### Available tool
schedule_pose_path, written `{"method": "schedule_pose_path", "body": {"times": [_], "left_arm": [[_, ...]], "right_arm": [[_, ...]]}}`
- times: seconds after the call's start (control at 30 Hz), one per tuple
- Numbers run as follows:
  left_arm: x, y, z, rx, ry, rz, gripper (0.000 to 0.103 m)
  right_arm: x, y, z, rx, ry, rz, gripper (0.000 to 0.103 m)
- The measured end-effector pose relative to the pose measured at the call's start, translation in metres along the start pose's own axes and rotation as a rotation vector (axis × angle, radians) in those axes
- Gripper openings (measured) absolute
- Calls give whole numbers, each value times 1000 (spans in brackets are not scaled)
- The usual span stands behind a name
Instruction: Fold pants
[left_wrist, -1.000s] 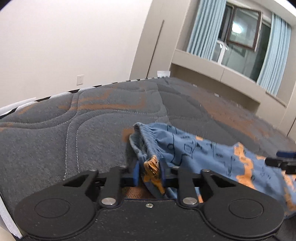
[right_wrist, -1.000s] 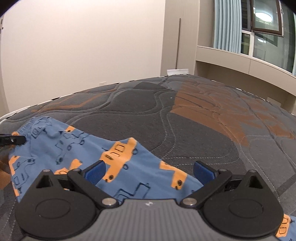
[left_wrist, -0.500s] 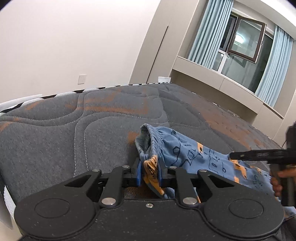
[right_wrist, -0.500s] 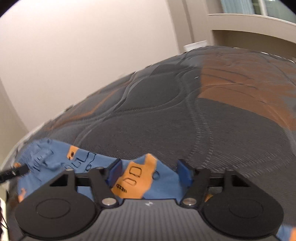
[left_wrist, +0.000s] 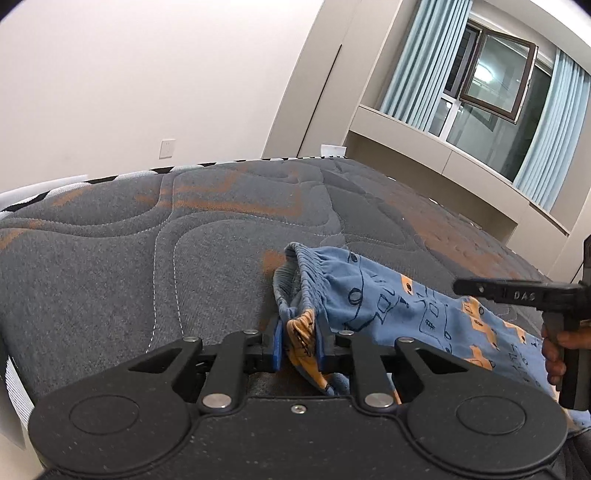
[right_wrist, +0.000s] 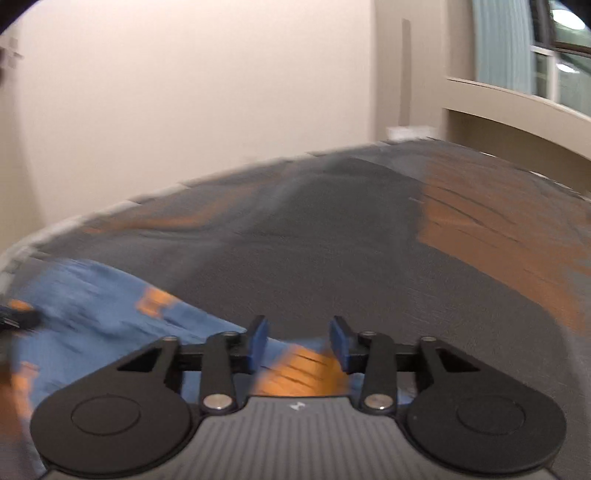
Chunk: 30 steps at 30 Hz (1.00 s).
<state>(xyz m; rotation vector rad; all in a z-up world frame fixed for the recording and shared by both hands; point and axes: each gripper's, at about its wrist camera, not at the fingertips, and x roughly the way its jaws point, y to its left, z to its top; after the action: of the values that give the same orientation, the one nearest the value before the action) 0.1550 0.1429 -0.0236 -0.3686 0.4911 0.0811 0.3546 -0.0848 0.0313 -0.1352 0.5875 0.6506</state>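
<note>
A grey quilted mattress (left_wrist: 147, 266) with orange patches fills a room with cream walls and a window (left_wrist: 491, 85) hung with pale blue curtains. Blue pants (left_wrist: 388, 295) with orange prints lie along its near edge. The left gripper (left_wrist: 298, 347) is clenched on their bunched waistband. The right gripper (right_wrist: 298, 341) is opening, cloth between its blue pads; blur hides any contact.

The pants (left_wrist: 373, 295), blue cotton printed with orange vehicles and dark outlines, lie stretched across the near part of the grey quilted mattress (left_wrist: 147, 266), gathered elastic waistband bunched and raised off the mattress at one end.
</note>
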Motion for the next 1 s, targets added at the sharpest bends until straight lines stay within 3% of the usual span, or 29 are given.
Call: {"method": "schedule_pose_path", "body": {"times": [0.13,0.2,0.33,0.4,0.47,0.5,0.6,0.67,0.73,0.83,0.97,1.0], "left_arm": [[0,3,1,-35,2,-8,19],[0,4,1,-49,1,-13,19],[1,7,0,-60,1,-21,19],[2,7,0,-62,3,-20,19],[2,9,0,-66,2,-21,19],[2,9,0,-66,2,-20,20],[1,7,0,-63,3,-17,20],[0,4,0,-53,3,-5,20],[1,0,1,-41,1,6,20],[2,-2,2,-34,7,20,20],[2,-6,3,-30,10,39,20],[2,-7,3,-29,11,46,20]], "right_arm": [[9,48,11,-76,-25,189,64],[24,68,13,-122,16,223,64],[45,81,3,-209,62,134,64],[39,68,3,-207,33,27,69],[29,51,2,-210,4,-86,68],[21,42,-1,-201,2,-124,68],[-14,24,-16,-157,9,-86,75],[-41,18,-37,-144,13,-106,85],[-65,15,-61,-154,29,-128,85],[-95,-1,-94,-166,58,-245,91],[-143,-54,-124,-13,60,-351,95],[-155,-67,-130,3,67,-417,95]]}}
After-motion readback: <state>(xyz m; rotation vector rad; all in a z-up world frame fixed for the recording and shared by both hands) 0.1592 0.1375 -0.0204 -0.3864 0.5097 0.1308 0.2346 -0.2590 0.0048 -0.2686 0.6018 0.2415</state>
